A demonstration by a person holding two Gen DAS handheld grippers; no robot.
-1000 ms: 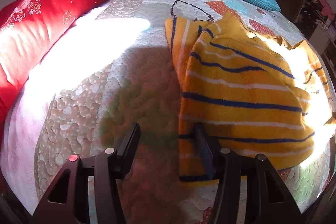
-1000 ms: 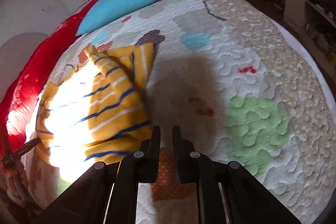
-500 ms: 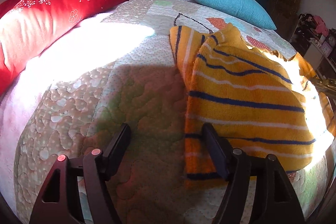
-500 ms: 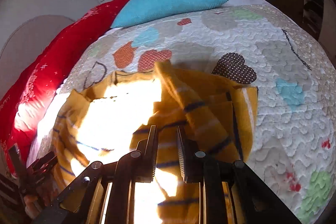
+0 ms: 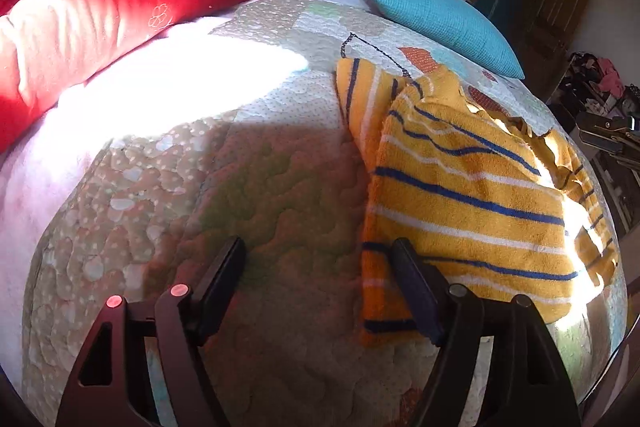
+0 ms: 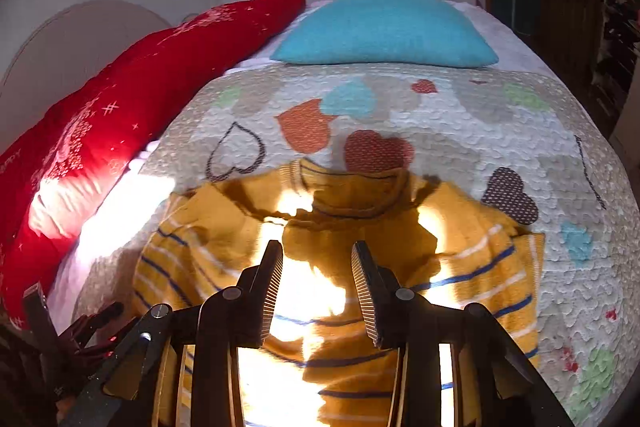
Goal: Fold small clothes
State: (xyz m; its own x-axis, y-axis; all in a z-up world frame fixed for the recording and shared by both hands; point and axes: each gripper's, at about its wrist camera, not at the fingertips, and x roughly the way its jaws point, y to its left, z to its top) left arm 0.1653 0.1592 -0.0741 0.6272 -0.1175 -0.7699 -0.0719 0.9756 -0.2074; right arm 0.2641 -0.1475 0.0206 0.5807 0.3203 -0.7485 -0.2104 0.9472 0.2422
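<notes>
A small yellow sweater (image 5: pixel 464 195) with blue and white stripes lies partly folded on the quilted bed. In the right wrist view the sweater (image 6: pixel 352 227) fills the lower middle, collar towards the pillows. My left gripper (image 5: pixel 318 267) is open and empty, just above the quilt at the sweater's left edge; its right finger (image 5: pixel 412 283) is over the hem. My right gripper (image 6: pixel 316 283) is open and empty, hovering over the sweater's sunlit middle. The right gripper also shows at the far right of the left wrist view (image 5: pixel 612 139).
A long red pillow (image 5: pixel 120 7) lies along the left side of the bed and a turquoise cushion (image 6: pixel 384 27) at the head. The patterned quilt (image 5: pixel 200 207) covers the bed. Shelves with clutter (image 5: pixel 600 83) stand beyond the right edge.
My right gripper has swung from beside the sweater to above its middle and has opened. My left gripper has pulled back slightly and stays open.
</notes>
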